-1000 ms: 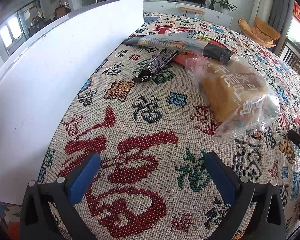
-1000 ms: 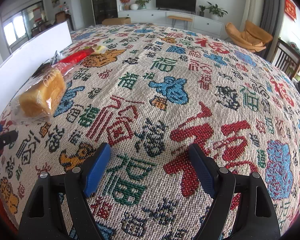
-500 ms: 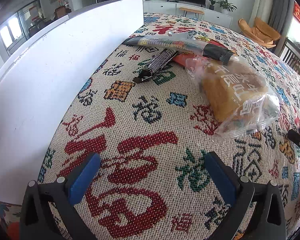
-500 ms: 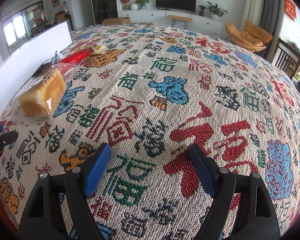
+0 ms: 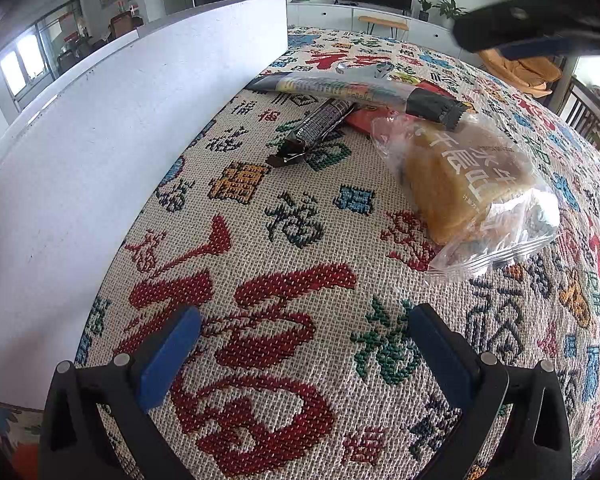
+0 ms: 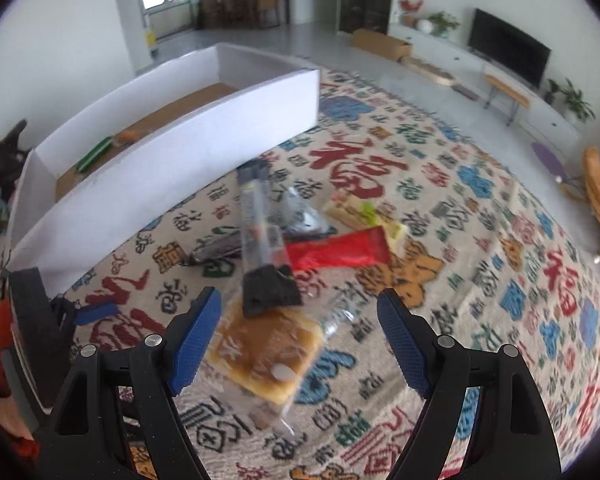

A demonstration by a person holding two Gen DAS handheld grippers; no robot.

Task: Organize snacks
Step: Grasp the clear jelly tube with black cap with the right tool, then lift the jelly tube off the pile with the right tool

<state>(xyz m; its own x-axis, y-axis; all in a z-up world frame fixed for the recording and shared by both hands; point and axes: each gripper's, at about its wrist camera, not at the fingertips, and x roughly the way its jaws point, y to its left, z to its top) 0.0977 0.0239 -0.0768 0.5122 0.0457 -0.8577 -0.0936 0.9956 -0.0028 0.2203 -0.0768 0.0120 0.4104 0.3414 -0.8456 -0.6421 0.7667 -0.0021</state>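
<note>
Our right gripper (image 6: 300, 340) has swung over the bagged bread (image 6: 266, 354), jaws wide and empty; closing carelessly, we risk crushing it or snagging the overlapping dark-ended packet (image 6: 260, 240).

Your right-wrist view's motion-blurred; wrappers' (image 6: 260, 216) print unreadable. Right claw (image 5: 516, 28) cut off at top edge.
</note>
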